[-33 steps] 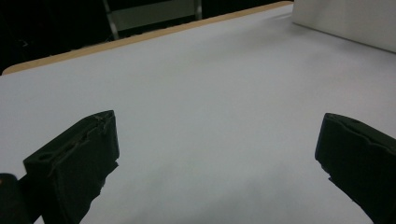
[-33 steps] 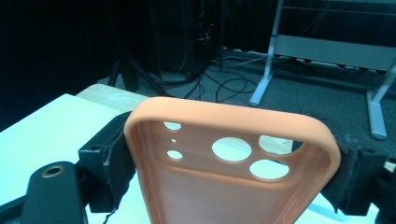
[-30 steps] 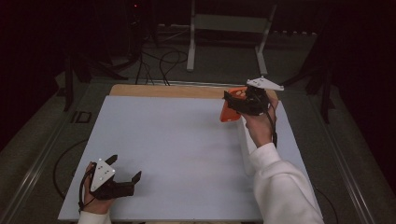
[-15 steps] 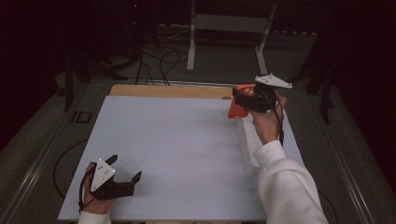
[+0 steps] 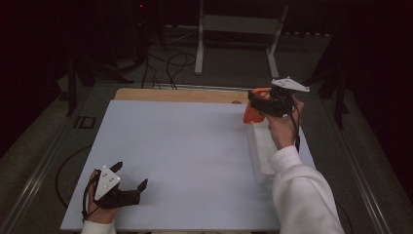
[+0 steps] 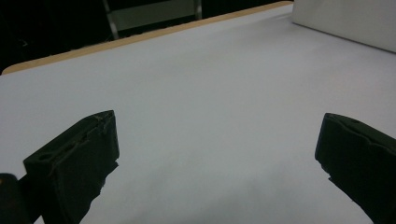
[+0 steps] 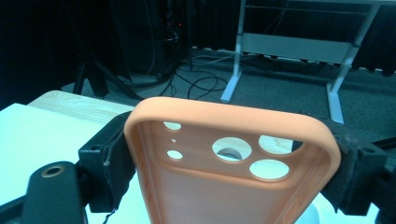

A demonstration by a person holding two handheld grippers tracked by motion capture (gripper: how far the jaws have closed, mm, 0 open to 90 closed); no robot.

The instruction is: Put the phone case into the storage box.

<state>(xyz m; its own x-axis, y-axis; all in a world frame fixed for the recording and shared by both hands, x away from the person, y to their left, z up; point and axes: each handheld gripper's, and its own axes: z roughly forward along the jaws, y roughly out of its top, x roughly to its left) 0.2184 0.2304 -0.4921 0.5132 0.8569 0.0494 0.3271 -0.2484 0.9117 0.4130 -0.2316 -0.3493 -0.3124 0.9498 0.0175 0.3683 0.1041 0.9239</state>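
The right gripper [image 5: 258, 103], raised at the bench's [image 5: 195, 146] far right, has its jaws clamped on an orange phone case [image 7: 229, 158]. The left gripper [image 5: 131, 187] rests on the near left corner, jaws spread wide.

I see a dark room beyond the white table [image 5: 185, 146]. Behind it a grey metal frame [image 5: 238, 24] stands on the floor [image 5: 229, 73]. Black cables [image 5: 170, 63] lie left of that frame.

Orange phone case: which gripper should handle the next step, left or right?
Right. The right gripper already clamps the orange phone case between its jaws at the table's far right. The left gripper sits open at the near-left corner, far from it.
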